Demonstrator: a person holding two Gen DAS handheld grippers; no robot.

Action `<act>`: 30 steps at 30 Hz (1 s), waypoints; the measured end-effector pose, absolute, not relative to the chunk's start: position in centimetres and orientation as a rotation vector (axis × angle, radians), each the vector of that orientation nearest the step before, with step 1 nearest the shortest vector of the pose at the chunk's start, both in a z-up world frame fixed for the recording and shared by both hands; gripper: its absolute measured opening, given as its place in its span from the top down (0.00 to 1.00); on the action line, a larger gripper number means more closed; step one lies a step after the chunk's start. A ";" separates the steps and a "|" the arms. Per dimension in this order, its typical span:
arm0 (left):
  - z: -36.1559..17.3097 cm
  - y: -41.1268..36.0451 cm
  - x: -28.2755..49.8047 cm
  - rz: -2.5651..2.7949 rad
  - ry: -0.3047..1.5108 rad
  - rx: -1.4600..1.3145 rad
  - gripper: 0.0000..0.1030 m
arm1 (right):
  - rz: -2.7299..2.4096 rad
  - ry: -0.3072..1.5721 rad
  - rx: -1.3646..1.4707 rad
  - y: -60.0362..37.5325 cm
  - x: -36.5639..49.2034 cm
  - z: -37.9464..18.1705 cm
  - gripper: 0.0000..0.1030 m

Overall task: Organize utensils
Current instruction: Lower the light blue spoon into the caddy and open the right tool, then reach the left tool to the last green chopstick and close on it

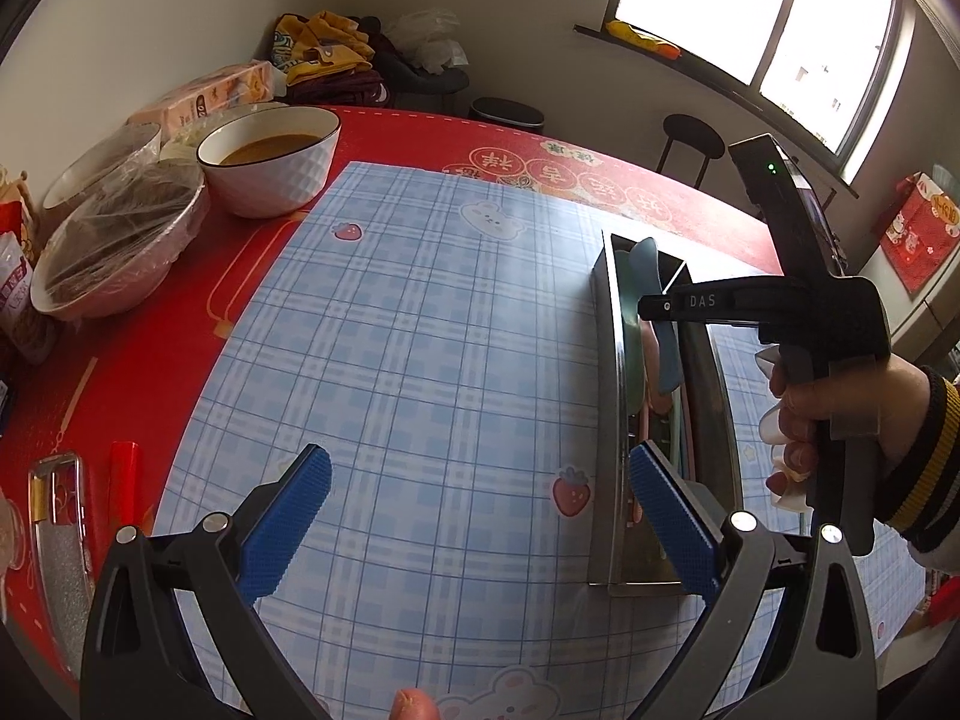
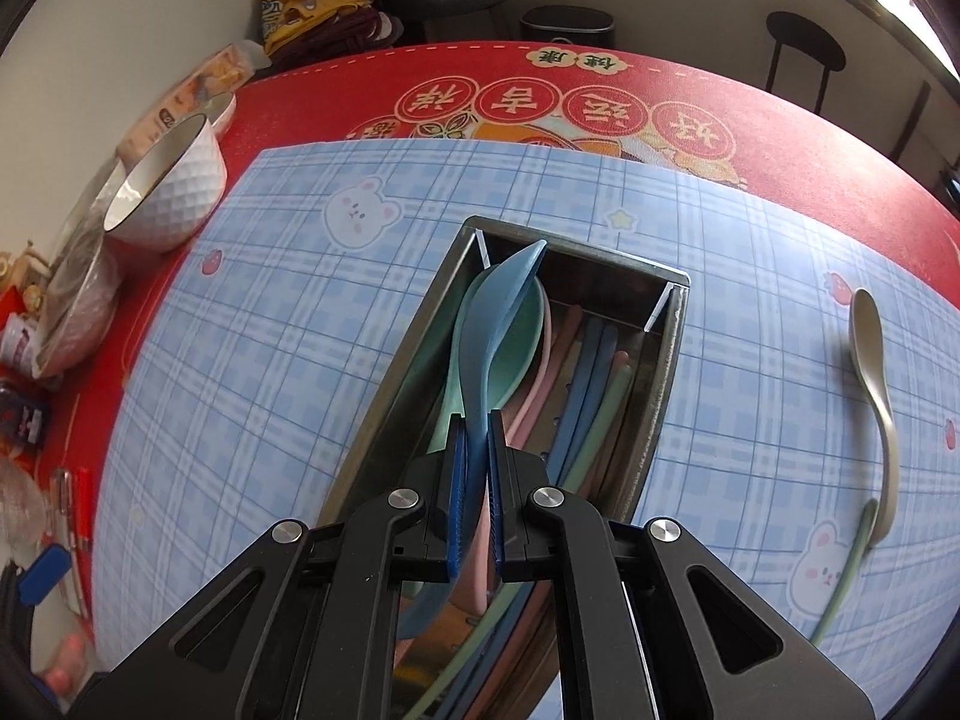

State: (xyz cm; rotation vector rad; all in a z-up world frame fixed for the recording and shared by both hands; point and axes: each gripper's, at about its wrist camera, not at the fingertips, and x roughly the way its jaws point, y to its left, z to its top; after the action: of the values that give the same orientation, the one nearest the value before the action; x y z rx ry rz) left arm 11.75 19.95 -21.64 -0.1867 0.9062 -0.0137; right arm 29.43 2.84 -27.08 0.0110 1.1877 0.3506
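Fingers of my left gripper stand wide apart over the blue plaid mat, nothing between them; the right-hand blue pad hangs in front of the near end of the steel utensil box. Beyond the box, my right gripper reaches in over it, my right hand wrapped round its handle. Well to the left of the box on the red table sit a white bowl of brown liquid and a film-covered bowl. Behind the box, a stool stands under a bright window.

From my right wrist, my right gripper's fingers are clamped on the handle of a blue spoon, whose bowl tilts against the box's far end. Inside the utensil box a mint-green spoon lies just under the blue one, beside pink, blue and green chopsticks. Well to the right of the box, on the mat, lie a beige spoon and one green chopstick. Clothes are heaped behind the table.
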 end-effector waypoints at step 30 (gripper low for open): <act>-14.4 7.3 11.3 -0.136 0.751 -0.049 0.06 | 0.271 0.950 0.187 -16.7 15.8 -18.0 0.42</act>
State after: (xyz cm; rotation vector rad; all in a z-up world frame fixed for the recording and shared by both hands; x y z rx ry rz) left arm 11.33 7.26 -14.36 -0.0485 0.7514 -0.1362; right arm 15.83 -16.71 -17.95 0.1867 0.9498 0.2707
